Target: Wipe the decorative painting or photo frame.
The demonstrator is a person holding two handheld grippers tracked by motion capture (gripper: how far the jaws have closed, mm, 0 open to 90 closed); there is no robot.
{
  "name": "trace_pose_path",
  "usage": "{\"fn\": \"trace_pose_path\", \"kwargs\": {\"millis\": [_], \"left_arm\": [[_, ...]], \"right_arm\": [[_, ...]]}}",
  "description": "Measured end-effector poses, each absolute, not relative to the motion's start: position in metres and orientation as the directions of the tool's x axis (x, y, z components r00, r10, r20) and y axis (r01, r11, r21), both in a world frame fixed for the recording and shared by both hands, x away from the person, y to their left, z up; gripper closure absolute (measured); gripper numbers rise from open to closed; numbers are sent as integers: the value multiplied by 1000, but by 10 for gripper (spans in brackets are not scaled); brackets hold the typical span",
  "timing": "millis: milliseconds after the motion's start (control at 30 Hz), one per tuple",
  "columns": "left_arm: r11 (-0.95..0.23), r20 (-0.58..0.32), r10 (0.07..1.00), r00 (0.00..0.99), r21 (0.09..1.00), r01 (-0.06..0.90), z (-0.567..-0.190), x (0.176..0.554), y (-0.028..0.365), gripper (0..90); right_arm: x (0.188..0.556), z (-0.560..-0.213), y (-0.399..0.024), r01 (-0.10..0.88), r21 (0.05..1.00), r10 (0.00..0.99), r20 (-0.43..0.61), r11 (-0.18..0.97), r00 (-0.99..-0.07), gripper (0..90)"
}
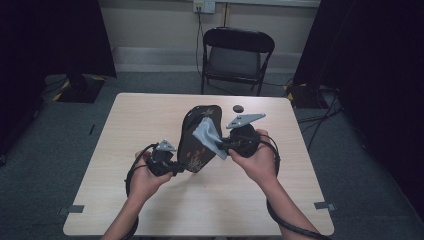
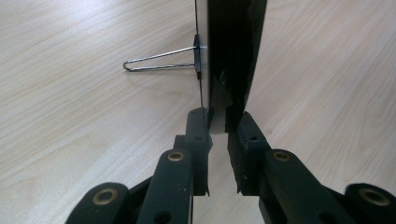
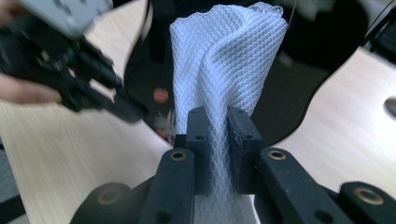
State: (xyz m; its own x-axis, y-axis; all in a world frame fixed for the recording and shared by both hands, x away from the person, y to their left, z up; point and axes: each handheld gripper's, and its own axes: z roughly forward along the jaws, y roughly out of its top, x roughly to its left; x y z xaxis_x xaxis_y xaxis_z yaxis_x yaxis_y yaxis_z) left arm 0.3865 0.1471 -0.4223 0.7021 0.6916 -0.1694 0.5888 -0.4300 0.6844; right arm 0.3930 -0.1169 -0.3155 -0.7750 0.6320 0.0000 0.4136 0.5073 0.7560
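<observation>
Black board [image 1: 199, 137] — some flat dark panel with a faint printed pattern — stands up on edge off the table [image 1: 150, 120]. Our left claw [image 1: 176, 167] pinches its lower edge, jaws pressed on the thin board, seen edge-on rising straight ahead of them in the left gripper view [image 2: 231, 51]. We judge that grip is there to prop the board steady so its face can be wiped.

Our right claw [image 1: 223, 146] is clamped on a pale grey mesh cloth [image 1: 207, 135]. In the right gripper view the cloth [image 3: 224, 60] fans up out of the jaws, bunched, with the board's dark face [image 3: 299, 79] right behind it. Cloth lies against the board in the high view; how firmly it presses we cannot tell.

Other stuff: a binder clip [image 2: 163, 60] sits on the board's edge left of the left claw, wire handle sticking out sideways — it could snag the cloth if a wipe runs that far. Small black round thing [image 1: 238, 108] lies on the table beyond the right claw, well apart. Folding chair [image 1: 236, 57] stands past the table's far edge, out of the way.
</observation>
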Motion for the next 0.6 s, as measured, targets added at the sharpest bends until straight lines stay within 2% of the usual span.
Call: {"fn": "trace_pose_path", "kwargs": {"millis": [267,600], "left_arm": [[-424,-171,693,701,689,588,-423,386,146,786],[-430,-168,691,703,687,586,-423,387,147,786]], "right_arm": [[393,-291,-103,363,785,615,-29,502,-788,808],[398,-311,-97,396,751,615,-17,528,-788,808]]}}
